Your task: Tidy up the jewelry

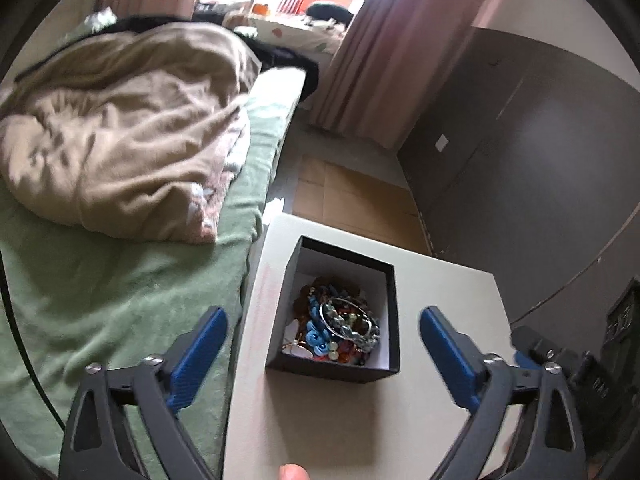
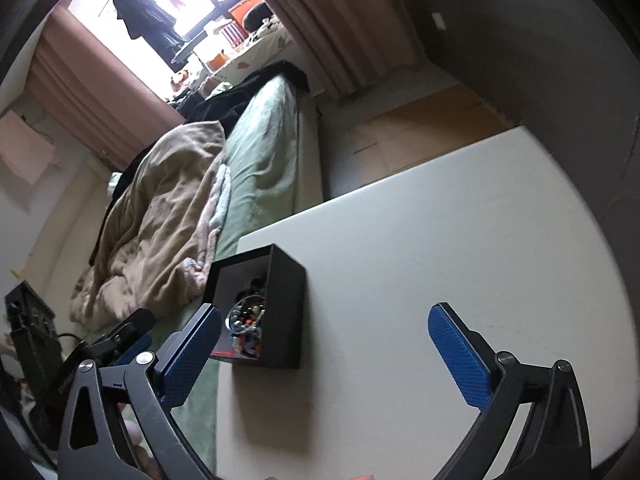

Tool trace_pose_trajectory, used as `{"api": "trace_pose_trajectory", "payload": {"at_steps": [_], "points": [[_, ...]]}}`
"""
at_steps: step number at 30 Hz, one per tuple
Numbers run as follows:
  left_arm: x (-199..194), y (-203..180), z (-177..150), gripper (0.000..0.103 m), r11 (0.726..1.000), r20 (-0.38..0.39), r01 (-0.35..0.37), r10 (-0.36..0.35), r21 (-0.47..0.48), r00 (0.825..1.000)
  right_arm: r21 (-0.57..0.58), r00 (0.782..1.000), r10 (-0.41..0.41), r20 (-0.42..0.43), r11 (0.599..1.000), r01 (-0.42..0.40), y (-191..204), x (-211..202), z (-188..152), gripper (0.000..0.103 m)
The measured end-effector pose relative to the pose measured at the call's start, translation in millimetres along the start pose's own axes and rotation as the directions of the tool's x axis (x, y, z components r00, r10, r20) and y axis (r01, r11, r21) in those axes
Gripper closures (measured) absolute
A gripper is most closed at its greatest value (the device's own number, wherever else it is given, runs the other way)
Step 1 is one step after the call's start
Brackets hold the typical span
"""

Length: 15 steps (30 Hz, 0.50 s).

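A black open box (image 1: 390,320) with a white inside stands on a small white table (image 1: 344,420). It holds a tangle of jewelry (image 1: 338,326): beaded bracelets, blue flower pieces, a silver bangle. My left gripper (image 1: 322,330) is open and empty, hovering above and in front of the box. In the right wrist view the box (image 2: 286,312) stands at the table's left edge with the jewelry (image 2: 246,320) showing inside. My right gripper (image 2: 324,328) is open and empty, to the right of the box over the table (image 2: 440,248).
A bed with a green sheet (image 1: 120,304) and a crumpled beige blanket (image 1: 120,132) lies directly left of the table. Wooden floor (image 1: 352,196), pink curtains (image 1: 384,48) and a dark wardrobe (image 1: 520,152) lie beyond. The other gripper (image 2: 120,340) shows at the left in the right wrist view.
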<state>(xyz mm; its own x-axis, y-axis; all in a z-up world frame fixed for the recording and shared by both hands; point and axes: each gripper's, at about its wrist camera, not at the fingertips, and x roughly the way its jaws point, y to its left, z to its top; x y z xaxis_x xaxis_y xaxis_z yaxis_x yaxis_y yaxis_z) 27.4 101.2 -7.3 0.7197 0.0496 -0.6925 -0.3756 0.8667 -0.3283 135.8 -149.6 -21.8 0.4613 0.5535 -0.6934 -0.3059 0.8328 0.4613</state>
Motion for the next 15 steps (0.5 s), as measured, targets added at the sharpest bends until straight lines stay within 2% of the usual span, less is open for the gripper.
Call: {"api": "trace_pose_trajectory", "payload": {"at_steps": [5,9,15], "points": [[-13,-18,-14,0.002,0.998,0.034,-0.006,0.004,0.065,0.999,0.006,1.0,-0.008,0.027,1.0,0.008,-6,-24,-4,0.0],[-23,-29,-22,0.002,0.995,0.064,-0.004,-0.003,0.101,0.998,0.008,1.0,-0.022,0.016,1.0,0.022,-12,-35,-13,0.0],[-36,-36,-30,0.001,0.992,0.103,0.011,-0.024,0.126,0.994,-0.05,0.999,-0.053,0.008,0.997,0.053,-10,-48,-18,0.0]]}}
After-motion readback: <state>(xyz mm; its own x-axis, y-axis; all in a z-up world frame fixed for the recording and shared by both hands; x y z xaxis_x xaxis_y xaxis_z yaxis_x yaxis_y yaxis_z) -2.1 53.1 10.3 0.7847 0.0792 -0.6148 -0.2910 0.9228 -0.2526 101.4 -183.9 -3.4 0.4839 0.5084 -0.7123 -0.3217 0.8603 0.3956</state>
